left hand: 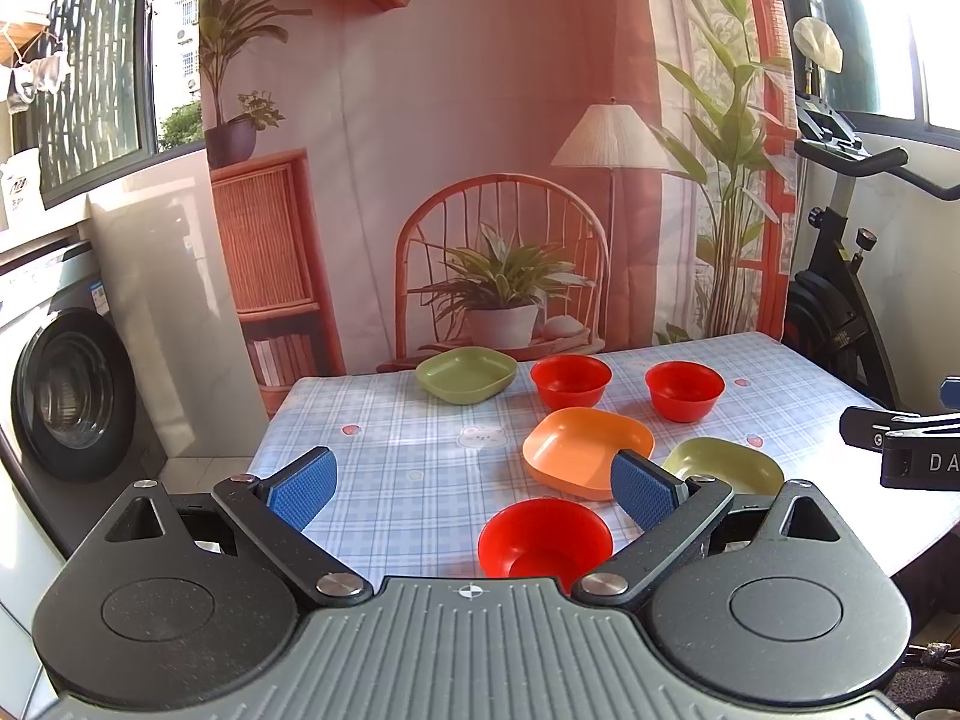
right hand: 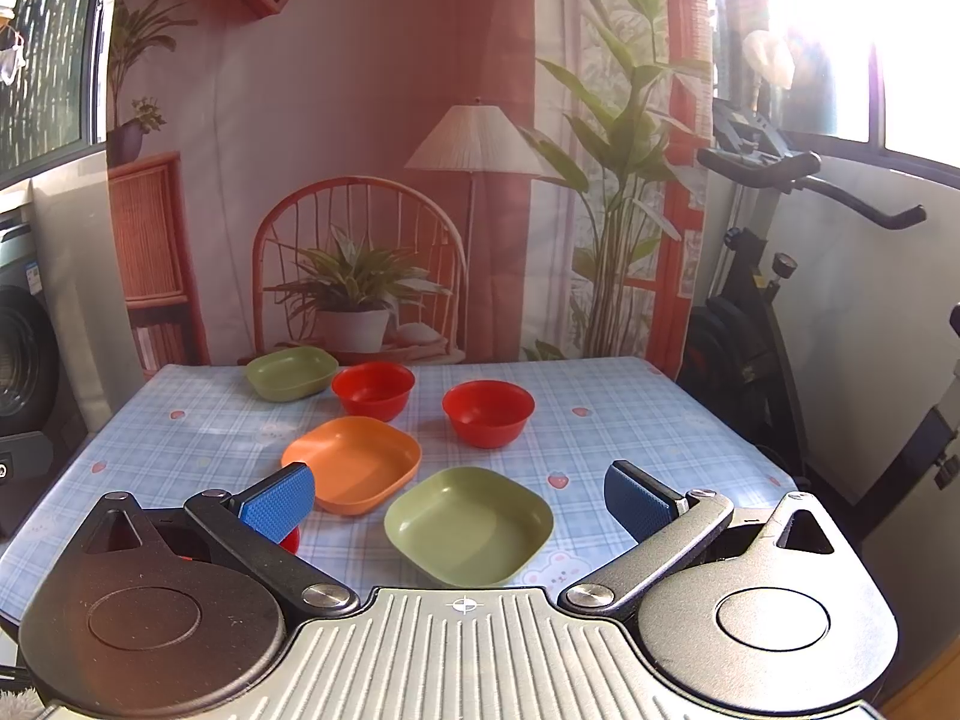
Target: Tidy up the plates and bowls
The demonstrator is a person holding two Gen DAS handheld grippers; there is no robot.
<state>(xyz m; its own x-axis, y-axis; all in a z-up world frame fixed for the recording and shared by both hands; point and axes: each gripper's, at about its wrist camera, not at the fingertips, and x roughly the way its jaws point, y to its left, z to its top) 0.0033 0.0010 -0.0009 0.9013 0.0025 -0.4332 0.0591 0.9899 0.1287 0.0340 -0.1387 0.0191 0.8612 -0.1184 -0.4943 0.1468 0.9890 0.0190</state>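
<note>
1. Fingers on my left gripper (left hand: pixel 474 489) spread wide, holding nothing, lined up over the nearest red bowl (left hand: pixel 545 537) to scoop it first.
2. Right gripper (right hand: pixel 459 501) gapes too, empty above the near green plate (right hand: pixel 469 525).
3. Dishes lie scattered, unstacked, across the table (right hand: pixel 648 420).

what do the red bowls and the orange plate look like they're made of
Red bowls: probably plastic, with uniform saturated colour, thin rims and a soft sheen rather than a glassy glaze.
Orange plate: likely matte plastic or melamine, with an even colour, rounded moulded corners and only dull highlights. It cannot be confirmed by sight alone.
</note>
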